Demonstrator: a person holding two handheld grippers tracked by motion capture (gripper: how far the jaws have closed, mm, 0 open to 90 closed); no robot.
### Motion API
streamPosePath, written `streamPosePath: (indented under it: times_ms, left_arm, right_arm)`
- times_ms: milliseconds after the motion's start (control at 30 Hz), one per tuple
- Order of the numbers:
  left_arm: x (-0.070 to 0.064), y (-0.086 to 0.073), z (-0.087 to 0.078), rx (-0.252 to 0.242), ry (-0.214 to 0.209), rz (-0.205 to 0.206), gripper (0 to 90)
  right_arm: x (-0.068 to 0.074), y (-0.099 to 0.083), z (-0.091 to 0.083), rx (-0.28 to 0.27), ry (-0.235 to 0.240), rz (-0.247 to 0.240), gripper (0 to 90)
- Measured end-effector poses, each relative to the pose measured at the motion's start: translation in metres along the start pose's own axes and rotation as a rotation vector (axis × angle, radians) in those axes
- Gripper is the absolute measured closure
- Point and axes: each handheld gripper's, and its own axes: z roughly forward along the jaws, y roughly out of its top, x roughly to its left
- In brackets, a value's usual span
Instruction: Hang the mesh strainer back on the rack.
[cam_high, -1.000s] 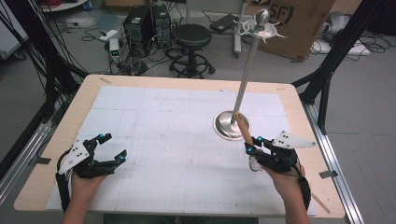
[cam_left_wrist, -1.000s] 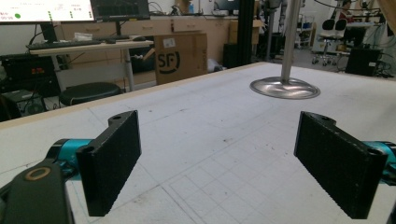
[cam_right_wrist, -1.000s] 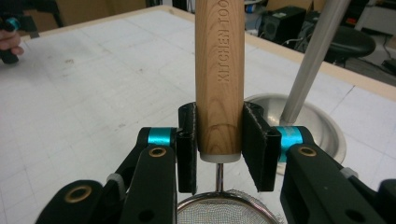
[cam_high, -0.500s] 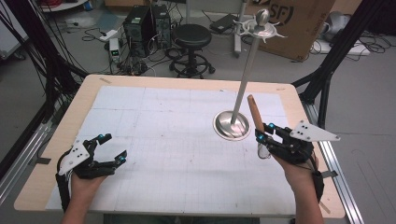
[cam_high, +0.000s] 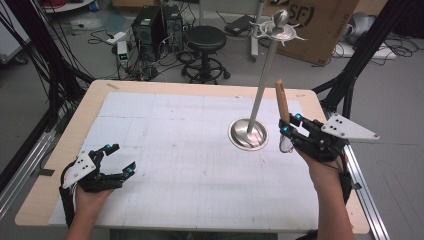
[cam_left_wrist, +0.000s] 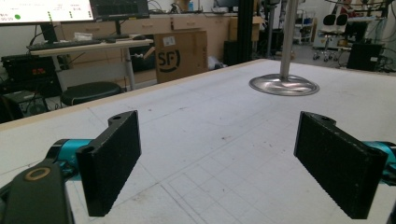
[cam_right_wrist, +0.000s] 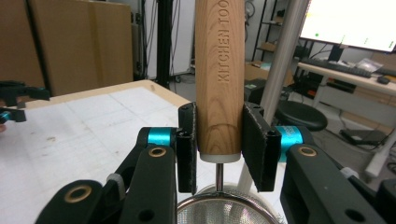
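Observation:
A kitchen tool with a wooden handle (cam_high: 282, 102) stands upright in my right gripper (cam_high: 290, 124), which is shut on the handle's lower end (cam_right_wrist: 219, 70). Below the jaws hangs its round metal mesh head (cam_right_wrist: 229, 212), seen also as a small metal piece (cam_high: 286, 145). The tool is held above the table, just right of a metal stand's round base (cam_high: 248, 134). The stand's pole (cam_high: 263, 75) rises to a ring of hooks (cam_high: 277, 27). My left gripper (cam_high: 116, 159) rests at the table's near left, open (cam_left_wrist: 229, 168), with nothing between its pads.
The white gridded mat (cam_high: 190, 150) covers most of the wooden table. Beyond the far edge stand a black stool (cam_high: 205, 40), computer cases (cam_high: 152, 25) and a cardboard box (cam_high: 320, 25). The stand's base (cam_left_wrist: 284, 85) lies far ahead of the left gripper.
My right gripper has risen and moved right with the tool, and the wooden handle has gone from leaning over the stand's base to upright. The left gripper has not moved.

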Motion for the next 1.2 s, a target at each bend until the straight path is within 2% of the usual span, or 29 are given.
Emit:
streamPosePath:
  times_ms: [200,467,800,1200]
  left_arm:
    - [0.0,0.0,0.0,0.001,0.002,-0.001,15.2]
    - [0.0,0.0,0.0,0.0,0.0,-0.002,15.2]
    - [0.0,0.0,0.0,0.001,-0.003,0.0,15.2]
    - [0.0,0.0,0.0,0.001,-0.002,-0.002,15.2]
  right_arm:
    - [-0.005,0.011,-0.001,-0.026,-0.017,-0.002,68.2]
    - [-0.017,0.027,0.001,-0.055,-0.064,0.009,68.2]
    - [-0.024,0.05,0.011,-0.042,-0.073,-0.026,68.2]
    - [-0.032,0.063,0.018,-0.016,-0.114,-0.048,68.2]
